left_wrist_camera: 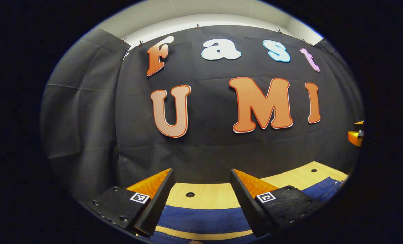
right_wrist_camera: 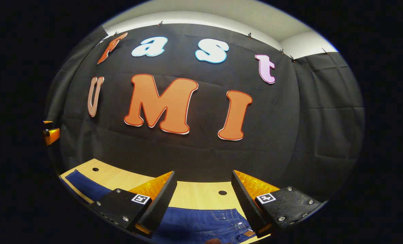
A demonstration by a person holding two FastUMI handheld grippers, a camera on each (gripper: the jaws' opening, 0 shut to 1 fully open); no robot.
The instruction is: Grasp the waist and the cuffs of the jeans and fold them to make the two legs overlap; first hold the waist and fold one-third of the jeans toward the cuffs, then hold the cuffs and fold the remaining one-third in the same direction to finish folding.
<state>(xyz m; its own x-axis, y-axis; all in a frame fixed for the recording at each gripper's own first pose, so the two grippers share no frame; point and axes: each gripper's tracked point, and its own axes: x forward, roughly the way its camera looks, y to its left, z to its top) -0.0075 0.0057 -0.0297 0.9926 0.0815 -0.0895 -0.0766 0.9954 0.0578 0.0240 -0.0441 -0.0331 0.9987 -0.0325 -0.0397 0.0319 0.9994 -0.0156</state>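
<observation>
**Both grippers poised above the jeans, nothing gripped**

The dark blue denim jeans (right_wrist_camera: 201, 222) are lying flat on the pale wooden table (right_wrist_camera: 201, 195), which has small round holes in its top. In the right gripper view the stitched waistband and pocket seams are showing just below and between the fingers, so the right gripper (right_wrist_camera: 204, 196) is sitting over the waist end. Its jaws are spread wide with bare table and denim visible in the gap; neither finger is pressing on cloth.

In the left gripper view a smooth band of the same jeans (left_wrist_camera: 201, 220) is running across beneath the left gripper (left_wrist_camera: 201, 195), with a strip of table (left_wrist_camera: 205, 195) beyond it. This plainer stretch is probably a leg, toward the cuff end. Those jaws are likewise standing apart and holding nothing.

Both tools are pointing nearly level toward the black cloth wall (left_wrist_camera: 205, 149), which suggests they are being held above the garment, not yet tipped down to it. The spacing, one at each end, appears chosen so that waist and cuffs can be pinched together for the leg-over-leg fold. By the look of it, that first fold is not yet started.

At the edge of each view a small part of the other gripper is showing, well apart.
</observation>
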